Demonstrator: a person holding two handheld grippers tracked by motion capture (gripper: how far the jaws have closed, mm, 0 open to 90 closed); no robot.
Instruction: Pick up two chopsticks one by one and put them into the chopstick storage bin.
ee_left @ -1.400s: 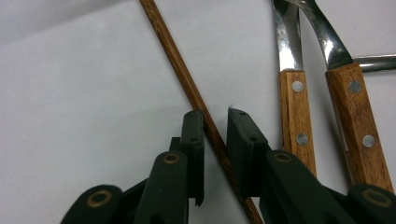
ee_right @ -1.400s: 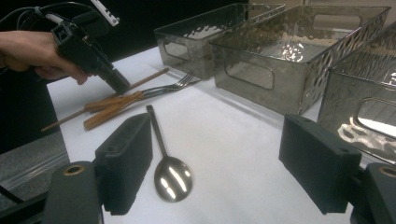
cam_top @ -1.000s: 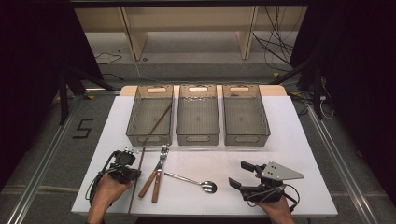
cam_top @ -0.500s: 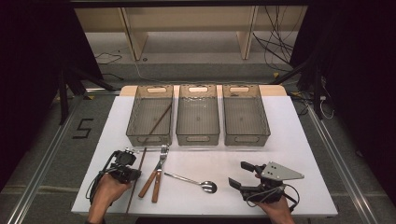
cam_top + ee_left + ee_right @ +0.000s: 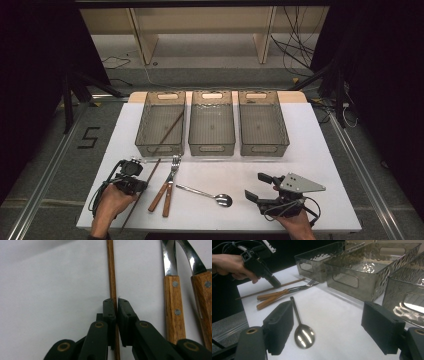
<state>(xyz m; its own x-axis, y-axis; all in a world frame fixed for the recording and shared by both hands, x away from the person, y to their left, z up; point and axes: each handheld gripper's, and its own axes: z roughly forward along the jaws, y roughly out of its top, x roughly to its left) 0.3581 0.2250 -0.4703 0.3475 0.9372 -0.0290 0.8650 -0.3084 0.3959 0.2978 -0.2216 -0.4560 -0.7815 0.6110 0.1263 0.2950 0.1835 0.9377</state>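
Down low, left gripper (image 5: 116, 315) jaws pinch the chopstick (image 5: 111, 270), its near end cut off.

1. My left gripper (image 5: 116, 315) has just been closing its jaws on the wooden chopstick (image 5: 111, 277) that lies on the white table (image 5: 50, 290).
2. In the left gripper view the two black pads (image 5: 109, 312) now press the chopstick from both sides, with no gap to be seen beside it.
3. From the high view the change is too small to make out: a second ago the left gripper (image 5: 131, 176) sat at the chopstick (image 5: 141, 192) much as it does now.
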